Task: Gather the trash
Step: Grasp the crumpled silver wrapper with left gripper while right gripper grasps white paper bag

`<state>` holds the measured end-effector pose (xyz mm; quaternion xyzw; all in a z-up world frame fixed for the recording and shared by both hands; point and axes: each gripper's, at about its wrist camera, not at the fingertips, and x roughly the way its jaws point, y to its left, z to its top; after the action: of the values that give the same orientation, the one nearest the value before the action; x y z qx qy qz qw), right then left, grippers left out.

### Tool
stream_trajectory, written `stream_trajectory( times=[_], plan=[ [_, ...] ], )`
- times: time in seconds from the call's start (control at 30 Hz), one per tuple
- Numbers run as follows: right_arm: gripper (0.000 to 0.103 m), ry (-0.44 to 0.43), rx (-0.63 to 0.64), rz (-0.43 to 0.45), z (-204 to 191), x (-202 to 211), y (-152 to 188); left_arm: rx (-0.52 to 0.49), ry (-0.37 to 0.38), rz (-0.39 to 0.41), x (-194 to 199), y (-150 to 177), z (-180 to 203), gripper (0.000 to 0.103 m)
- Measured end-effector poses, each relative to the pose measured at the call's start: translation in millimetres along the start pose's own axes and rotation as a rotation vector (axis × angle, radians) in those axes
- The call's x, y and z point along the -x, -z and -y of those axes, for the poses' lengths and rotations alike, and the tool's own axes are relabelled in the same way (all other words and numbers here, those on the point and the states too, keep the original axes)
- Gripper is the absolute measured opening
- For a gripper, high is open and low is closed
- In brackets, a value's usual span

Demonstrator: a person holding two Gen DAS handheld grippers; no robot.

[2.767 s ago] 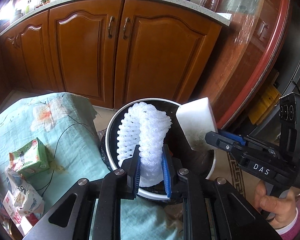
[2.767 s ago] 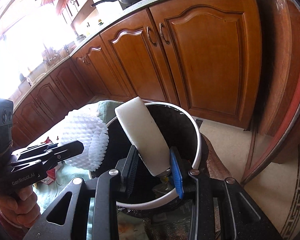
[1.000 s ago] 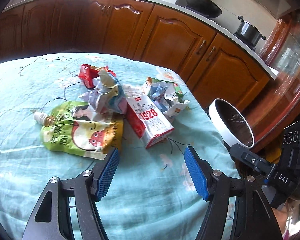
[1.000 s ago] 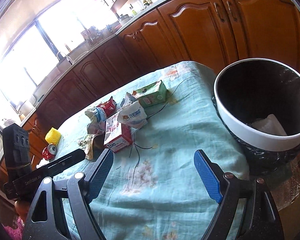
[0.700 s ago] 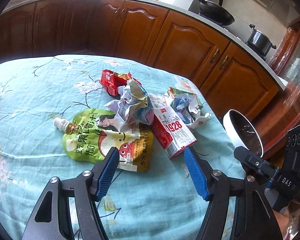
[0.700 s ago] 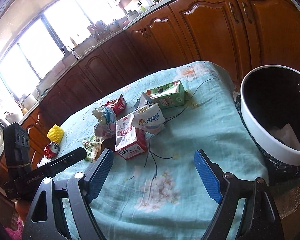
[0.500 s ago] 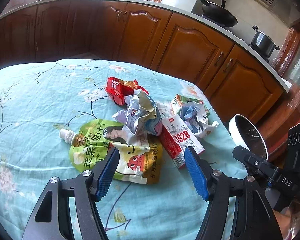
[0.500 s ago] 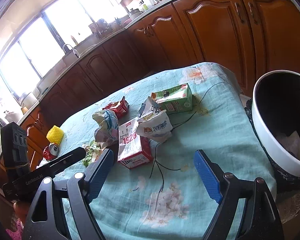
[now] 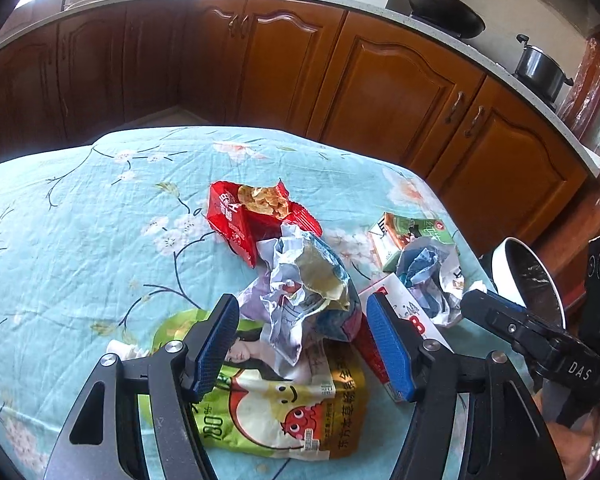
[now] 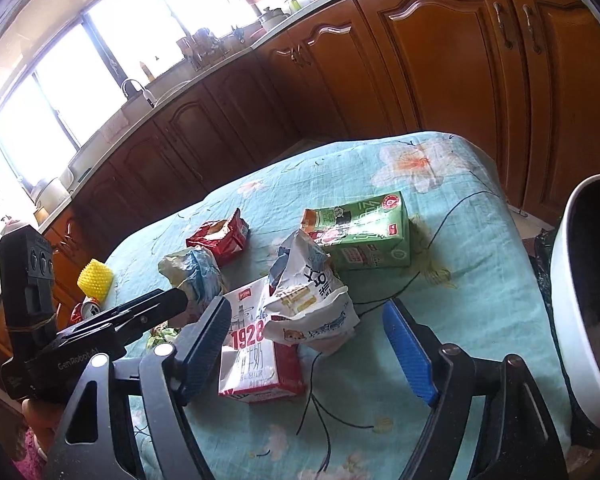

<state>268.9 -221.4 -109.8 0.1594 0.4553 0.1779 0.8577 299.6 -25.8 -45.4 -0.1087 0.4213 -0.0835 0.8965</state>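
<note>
Trash lies on a table with a teal flowered cloth. My left gripper is open, its blue pads on either side of a crumpled silver-blue snack bag, which rests on a green drink pouch. A red snack wrapper lies behind. My right gripper is open around a crumpled white bag and a red-and-white "1928" milk carton. A green carton lies beyond. The white-rimmed trash bin stands at the right table edge.
Brown wooden kitchen cabinets run behind the table. A wok and a pot sit on the counter. A yellow mesh piece and a red can lie at the table's far left in the right wrist view.
Both grippers let go of the white foam net and foam block into the bin, opened, and swung over the table. They have since closed in on the trash pile.
</note>
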Motion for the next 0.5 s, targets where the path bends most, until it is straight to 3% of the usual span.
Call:
stream_trajectory(
  times=[0.03, 0.07, 0.1, 0.2, 0.5],
  plan=[
    [0.052, -0.003, 0.002, -0.011, 0.5, -4.5, -0.3, -0.006, -0.001, -0.007, -4.2, -1.0, 0.4, 0.053],
    [0.043, -0.003, 0.004, -0.024, 0.7, -8.7, -0.1, -0.016, 0.009, -0.021, -8.6, -1.3, 1.6, 0.035],
    [0.037, -0.001, 0.005, -0.036, 1.1, -11.9, 0.6, -0.025, 0.016, -0.029, -11.9, -0.7, 2.2, 0.023],
    [0.032, 0.006, 0.019, -0.023, 0.2, -8.6, 5.1, -0.066, -0.001, -0.007, -11.0, 2.6, 7.2, 0.011],
    [0.030, 0.004, 0.006, 0.057, 7.9, 36.6, 11.6, -0.083, 0.034, 0.080, 21.6, 6.1, 21.9, 0.005]
  ],
)
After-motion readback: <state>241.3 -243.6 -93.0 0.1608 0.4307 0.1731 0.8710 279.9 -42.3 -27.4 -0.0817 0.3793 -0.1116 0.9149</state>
